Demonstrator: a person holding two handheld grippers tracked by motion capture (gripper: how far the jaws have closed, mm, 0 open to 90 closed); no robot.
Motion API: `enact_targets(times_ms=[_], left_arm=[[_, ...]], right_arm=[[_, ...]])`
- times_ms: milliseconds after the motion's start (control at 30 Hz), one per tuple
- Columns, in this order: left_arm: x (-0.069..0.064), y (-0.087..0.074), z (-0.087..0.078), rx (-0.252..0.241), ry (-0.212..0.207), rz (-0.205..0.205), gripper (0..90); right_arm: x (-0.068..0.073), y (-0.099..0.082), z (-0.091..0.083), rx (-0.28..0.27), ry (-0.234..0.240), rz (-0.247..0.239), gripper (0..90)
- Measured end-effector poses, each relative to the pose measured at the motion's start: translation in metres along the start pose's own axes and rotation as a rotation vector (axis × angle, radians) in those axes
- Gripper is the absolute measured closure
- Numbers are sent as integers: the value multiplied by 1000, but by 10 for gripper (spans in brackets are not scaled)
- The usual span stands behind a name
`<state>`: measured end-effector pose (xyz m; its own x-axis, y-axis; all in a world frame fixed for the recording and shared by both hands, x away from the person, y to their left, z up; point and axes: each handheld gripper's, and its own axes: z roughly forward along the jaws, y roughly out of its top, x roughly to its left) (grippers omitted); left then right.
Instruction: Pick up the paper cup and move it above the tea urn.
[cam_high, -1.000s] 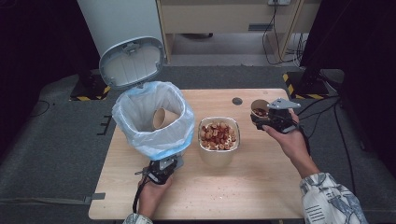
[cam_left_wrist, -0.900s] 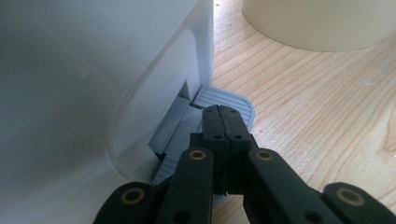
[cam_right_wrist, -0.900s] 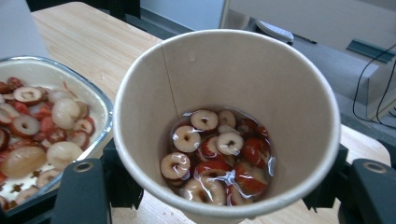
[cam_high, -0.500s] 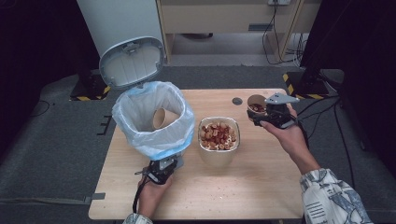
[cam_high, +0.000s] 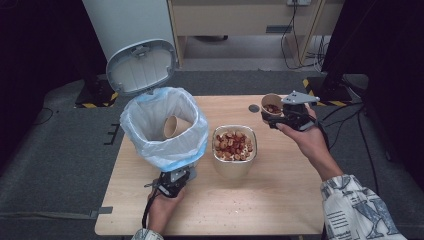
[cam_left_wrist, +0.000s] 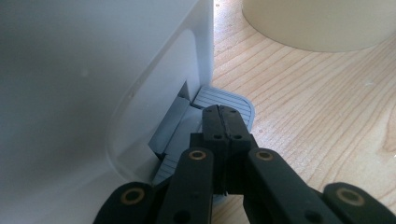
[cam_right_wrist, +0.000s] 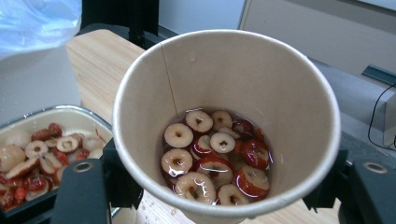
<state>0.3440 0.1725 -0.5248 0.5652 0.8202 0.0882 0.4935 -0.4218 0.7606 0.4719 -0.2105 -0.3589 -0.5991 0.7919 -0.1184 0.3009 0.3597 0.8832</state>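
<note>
Fingers (cam_right_wrist: 81, 189) seemingly around paper cup (cam_right_wrist: 224, 116)

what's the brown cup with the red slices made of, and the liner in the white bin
Brown cup: likely matte paper with a coated inside; a side seam shows and it holds liquid. Bin liner: thin translucent plastic film, crinkled and slightly glossy, blue-tinted at the rim.
</note>
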Motion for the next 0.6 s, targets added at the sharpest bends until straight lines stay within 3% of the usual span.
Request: enact_targets(times_ms=[300,600], left_arm=[[0,0,0,-1,-1,0,897],[0,0,0,-1,-1,-1,896]], right_arm=[[3,13,3,-5,15,-36,308],[2,14,4,-7,19,-37,309]])
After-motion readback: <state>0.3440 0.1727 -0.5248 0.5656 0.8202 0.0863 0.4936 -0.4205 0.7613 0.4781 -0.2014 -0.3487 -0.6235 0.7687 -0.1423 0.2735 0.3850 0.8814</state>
